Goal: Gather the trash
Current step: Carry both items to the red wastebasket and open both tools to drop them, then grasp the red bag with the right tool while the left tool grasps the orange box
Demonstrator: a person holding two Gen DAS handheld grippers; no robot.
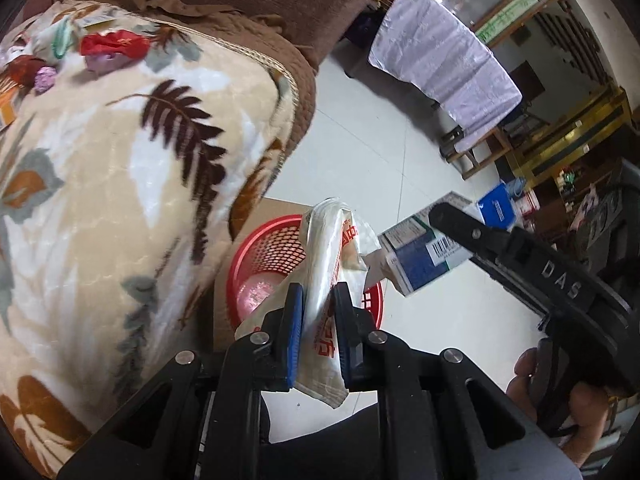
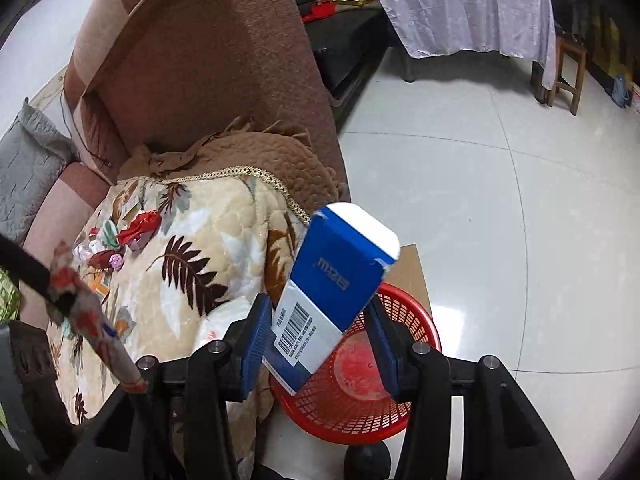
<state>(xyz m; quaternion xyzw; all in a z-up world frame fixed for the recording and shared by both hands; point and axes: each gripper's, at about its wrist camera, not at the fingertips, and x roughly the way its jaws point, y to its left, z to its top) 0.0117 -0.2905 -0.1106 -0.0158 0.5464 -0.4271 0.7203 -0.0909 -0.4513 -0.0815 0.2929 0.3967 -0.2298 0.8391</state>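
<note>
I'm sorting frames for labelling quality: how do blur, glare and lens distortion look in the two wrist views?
Left wrist view: strong fisheye bending with dark corners; the plastic bag in the left tongs is sharp, the leaf blanket slightly smeared. Right wrist view: the floor tiles curve and carry soft window glare; the blue box in the right tongs is crisp, barcode readable.
</note>
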